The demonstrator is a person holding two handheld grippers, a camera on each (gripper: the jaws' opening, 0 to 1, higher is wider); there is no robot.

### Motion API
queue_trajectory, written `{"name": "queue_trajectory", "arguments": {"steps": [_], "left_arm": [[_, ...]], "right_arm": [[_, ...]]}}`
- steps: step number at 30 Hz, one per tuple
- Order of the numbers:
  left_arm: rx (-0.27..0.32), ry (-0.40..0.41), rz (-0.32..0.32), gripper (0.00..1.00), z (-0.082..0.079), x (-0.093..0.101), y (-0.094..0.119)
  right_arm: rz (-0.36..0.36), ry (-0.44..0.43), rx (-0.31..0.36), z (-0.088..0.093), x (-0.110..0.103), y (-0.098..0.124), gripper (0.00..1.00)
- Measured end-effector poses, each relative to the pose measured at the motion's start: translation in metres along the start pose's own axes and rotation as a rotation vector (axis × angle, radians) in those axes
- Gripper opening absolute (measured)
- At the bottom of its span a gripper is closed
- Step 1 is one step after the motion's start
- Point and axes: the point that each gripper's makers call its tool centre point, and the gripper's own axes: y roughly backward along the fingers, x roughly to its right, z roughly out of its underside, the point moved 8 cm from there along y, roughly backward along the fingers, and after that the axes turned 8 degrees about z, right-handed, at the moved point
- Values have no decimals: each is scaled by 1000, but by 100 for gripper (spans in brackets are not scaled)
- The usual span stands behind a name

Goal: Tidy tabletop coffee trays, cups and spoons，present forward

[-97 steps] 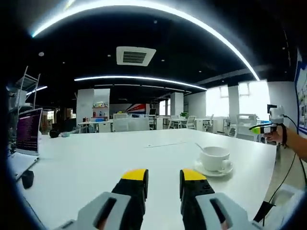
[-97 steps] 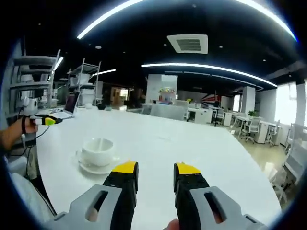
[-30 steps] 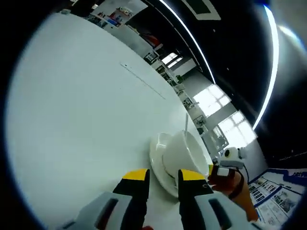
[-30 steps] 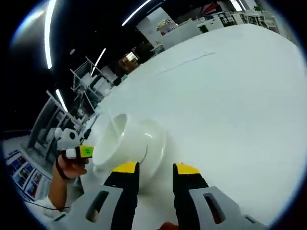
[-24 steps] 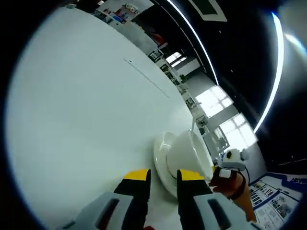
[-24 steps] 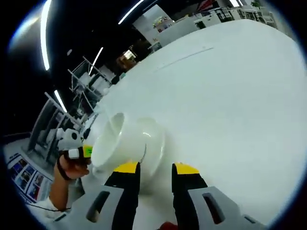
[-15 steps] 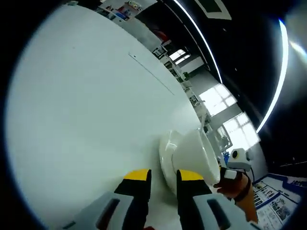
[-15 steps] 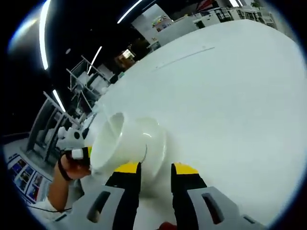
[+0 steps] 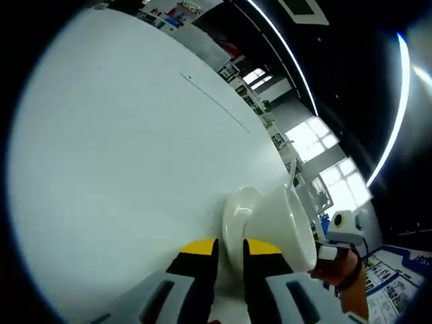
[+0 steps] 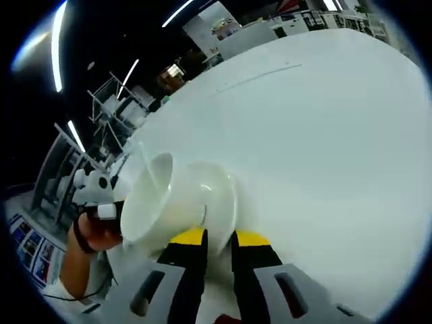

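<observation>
White saucer [image 9: 236,219] gripped by both tools [image 9: 228,246] [image 10: 217,237], cup [image 10: 158,202] aboard

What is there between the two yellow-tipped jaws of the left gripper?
The near edge of the white saucer lies in the narrow gap of the left gripper, as the left gripper view shows; the cup sits on it.

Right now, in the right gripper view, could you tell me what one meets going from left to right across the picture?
The person's hand holding the other gripper, then the white cup, then the saucer under it, then the bare white table stretching to the right edge.
</observation>
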Motion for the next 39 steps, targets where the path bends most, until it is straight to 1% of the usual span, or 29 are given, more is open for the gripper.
{"name": "queue_trajectory", "arguments": {"steps": [1, 2, 3, 4, 5, 6, 8, 9, 10, 12, 13, 15, 17, 19, 20, 22, 26, 27, 30, 31, 34, 36, 38, 39], "left_arm": [[-1, -1, -2, 13, -4, -4, -1], [-5, 12, 6, 12, -4, -4, -2], [0, 33, 13, 12, -2, -4, -2], [0, 40, 15, 11, -2, -4, -2], [-1, 45, 18, 11, 3, -1, -1], [0, 52, 20, 11, 4, 0, -1], [3, 102, 21, 10, 5, 1, -2], [3, 113, 19, 9, 1, -2, -3], [2, 121, 15, 9, -1, -3, -3], [4, 152, 12, 8, -1, -3, -4], [5, 159, 10, 8, -4, -5, -4], [8, 185, 4, 8, -6, -6, -5], [9, 195, -4, 7, -5, -5, -5], [9, 212, -14, 7, -3, -3, -5], [8, 213, -20, 7, -3, -2, -5], [2, 233, -32, 6, -1, 0, -5], [-13, 252, -37, 6, 0, 2, -5], [-16, 257, -40, 6, -3, 0, -5], [-22, 256, -45, 6, -3, 0, -5], [-25, 262, -46, 6, -6, -2, -6], [-34, 261, -50, 6, -9, -4, -6], [-36, 260, -48, 6, -8, -3, -6], [-35, 265, -49, 5, -5, -2, -5], [-35, 263, -49, 5, -3, 0, -4]], "right_arm": [[10, -1, -1, 0, 1, 0, 12], [9, -8, -2, 1, 0, 1, 12], [8, -19, -3, 1, 1, 1, 11], [9, -22, -2, 1, 1, 1, 11], [12, -29, -4, 1, 1, 1, 11], [16, -40, -7, 1, 0, 1, 11], [18, -61, -12, 1, 1, 1, 10], [20, -56, -15, 1, 0, 1, 10], [25, -36, -13, 1, -1, 1, 10], [45, -36, -25, 0, -2, 1, 10], [53, -37, -28, 0, -2, 1, 9], [70, -55, -40, -1, -2, 1, 9], [74, -90, -49, -1, -1, 0, 8], [68, -148, -68, -1, -1, 1, 7], [68, -143, -70, -2, 0, 0, 7], [67, -160, -81, -2, 0, 0, 6], [72, -168, -99, -3, -1, 0, 6], [70, -181, -102, -3, 0, 0, 6], [69, -186, -101, -2, -1, 0, 6], [71, -188, -100, -2, -1, 0, 6], [85, -171, -96, -2, -3, 1, 6], [97, -160, -84, -3, -5, 1, 6], [95, -160, -88, -4, -5, 1, 6], [93, -163, -79, -5, -5, 0, 6]]}}
